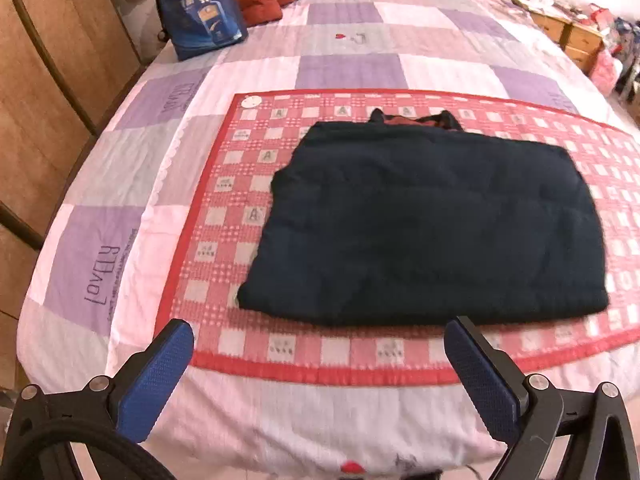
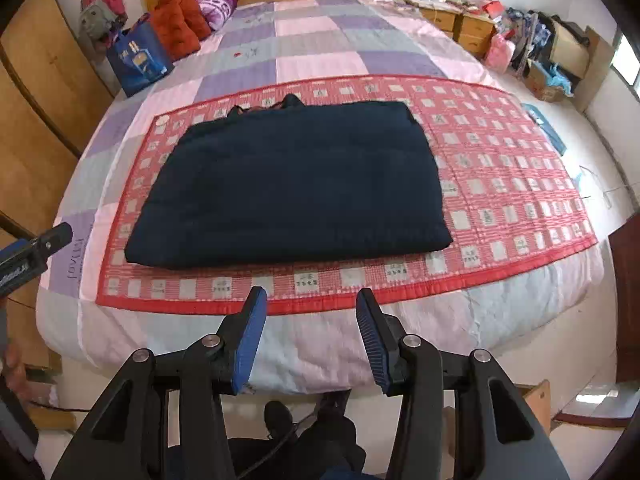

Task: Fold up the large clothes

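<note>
One bed carries one red checked mat, and on it, at 12 o'clock from both grippers, lies one folded dark garment. The left gripper hovers over the bed's near edge, spread wide, empty; the right gripper likewise, parted less.

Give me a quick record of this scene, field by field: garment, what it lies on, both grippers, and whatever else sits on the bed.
garment: dark garment, folded into a flat rectangle
surface: red checked mat on the quilt
left gripper: open, empty, clear of the garment
right gripper: open, empty, at the bed's near edge
also on bed: blue bag, red cushion
</note>
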Tool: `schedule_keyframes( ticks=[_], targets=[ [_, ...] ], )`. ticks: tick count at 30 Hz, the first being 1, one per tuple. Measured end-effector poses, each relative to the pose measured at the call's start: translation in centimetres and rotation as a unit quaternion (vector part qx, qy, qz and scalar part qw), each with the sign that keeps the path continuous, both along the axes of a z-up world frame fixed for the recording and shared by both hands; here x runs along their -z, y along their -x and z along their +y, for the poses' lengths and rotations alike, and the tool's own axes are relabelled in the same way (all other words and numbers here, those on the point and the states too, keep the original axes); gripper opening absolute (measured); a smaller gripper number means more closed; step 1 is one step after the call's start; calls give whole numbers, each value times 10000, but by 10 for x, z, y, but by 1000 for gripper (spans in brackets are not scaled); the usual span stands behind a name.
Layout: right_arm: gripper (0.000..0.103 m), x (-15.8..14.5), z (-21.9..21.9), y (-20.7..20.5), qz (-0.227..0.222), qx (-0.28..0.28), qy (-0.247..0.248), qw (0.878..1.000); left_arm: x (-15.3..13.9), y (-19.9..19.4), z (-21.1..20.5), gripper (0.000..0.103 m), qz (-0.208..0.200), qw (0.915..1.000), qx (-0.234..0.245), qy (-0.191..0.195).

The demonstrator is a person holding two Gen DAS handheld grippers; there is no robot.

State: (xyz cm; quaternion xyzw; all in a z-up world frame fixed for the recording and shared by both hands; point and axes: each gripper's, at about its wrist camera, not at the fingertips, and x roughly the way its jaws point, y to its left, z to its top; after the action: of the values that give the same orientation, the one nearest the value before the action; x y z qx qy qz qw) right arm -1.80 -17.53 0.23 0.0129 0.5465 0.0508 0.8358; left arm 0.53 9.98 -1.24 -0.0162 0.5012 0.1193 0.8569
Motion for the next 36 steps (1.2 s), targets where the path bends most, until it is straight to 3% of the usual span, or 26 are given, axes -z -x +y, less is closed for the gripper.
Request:
schedule_keyframes(
  ticks=[14,25,29,33,36],
  targets=[
    [50,-47,23,47,33,-80,-46,10000,-46,40,-30,103,-72,9982,489,346],
    [50,-64,12,56,-18,126,-43,9999,-56,43,-43,103,-71,9976,664,189],
    [50,-67,10,59,7,178,-27,9998,-56,46,-54,103,-24,9965,800,-248],
    [50,-70,8,62,11,189,-18,9998,-60,53,-58,103,-73,9957,923,56],
    [50,-70,8,62,20,171,-16,9999,-59,54,-61,103,-34,9957,924,27]
  ],
)
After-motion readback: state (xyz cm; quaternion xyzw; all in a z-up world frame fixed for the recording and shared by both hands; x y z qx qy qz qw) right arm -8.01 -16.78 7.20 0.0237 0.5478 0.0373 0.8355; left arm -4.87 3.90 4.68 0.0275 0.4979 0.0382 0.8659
